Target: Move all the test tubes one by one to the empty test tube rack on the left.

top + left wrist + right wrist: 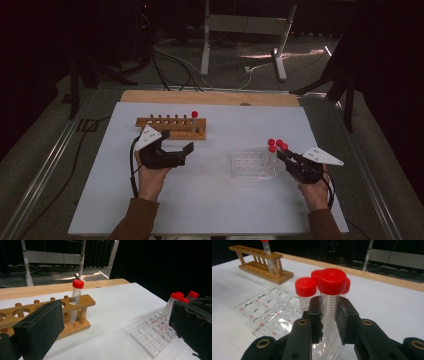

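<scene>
White tabletop point(210, 200) fills the middle of the high view, with a wooden rack point(171, 127) at centre left holding one red-capped tube point(194, 121) at its right end. The left gripper point(186, 151) lies just below the rack, jaws spread and empty. At centre right a clear plastic rack point(252, 162) carries several red-capped tubes point(278, 144) at its right edge, where the right gripper point(284, 154) meets them; how many stand there is hard to count.

In the left gripper view, the wooden rack point(50, 315) sits at left, partly hidden by a black jaw; the clear rack point(152, 333) lies lower right, cut off by the other.

In the right gripper view, the jaws are clamped on a graduated tube point(330, 312) at centre frame, which hides the tubes behind it. The wooden rack point(262, 265) stands upper left.
</scene>
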`<action>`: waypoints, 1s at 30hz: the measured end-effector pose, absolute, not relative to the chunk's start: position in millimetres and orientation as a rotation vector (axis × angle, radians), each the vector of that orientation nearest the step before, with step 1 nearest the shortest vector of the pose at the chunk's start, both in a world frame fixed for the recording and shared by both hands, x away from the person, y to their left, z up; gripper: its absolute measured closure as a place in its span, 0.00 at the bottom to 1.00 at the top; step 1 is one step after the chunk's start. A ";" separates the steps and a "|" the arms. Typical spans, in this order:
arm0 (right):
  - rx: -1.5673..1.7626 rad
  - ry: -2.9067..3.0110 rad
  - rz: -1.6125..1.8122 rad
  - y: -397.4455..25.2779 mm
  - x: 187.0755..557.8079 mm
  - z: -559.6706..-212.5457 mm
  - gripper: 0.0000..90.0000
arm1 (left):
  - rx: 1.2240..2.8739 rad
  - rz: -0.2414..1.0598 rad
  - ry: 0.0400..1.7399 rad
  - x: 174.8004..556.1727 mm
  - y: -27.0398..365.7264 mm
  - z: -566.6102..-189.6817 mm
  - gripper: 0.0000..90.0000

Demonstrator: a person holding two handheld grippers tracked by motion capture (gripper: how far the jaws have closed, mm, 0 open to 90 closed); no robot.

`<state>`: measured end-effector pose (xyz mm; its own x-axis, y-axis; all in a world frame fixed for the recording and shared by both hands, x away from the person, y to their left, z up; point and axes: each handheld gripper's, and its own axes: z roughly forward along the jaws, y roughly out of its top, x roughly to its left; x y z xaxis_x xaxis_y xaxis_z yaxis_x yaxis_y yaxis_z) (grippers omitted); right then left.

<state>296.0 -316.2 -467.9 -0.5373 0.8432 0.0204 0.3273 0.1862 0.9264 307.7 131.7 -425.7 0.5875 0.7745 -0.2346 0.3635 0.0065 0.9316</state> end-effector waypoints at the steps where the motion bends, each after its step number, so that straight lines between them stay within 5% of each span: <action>1: 1.093 1.959 1.337 -316.3 295.5 -466.2 0.82 | 1.600 0.420 0.979 307.8 131.7 -425.7 0.01; 30: 0.965 1.983 1.373 -305.3 274.6 -422.1 0.82 | 1.598 0.411 0.944 301.5 119.1 -418.1 0.01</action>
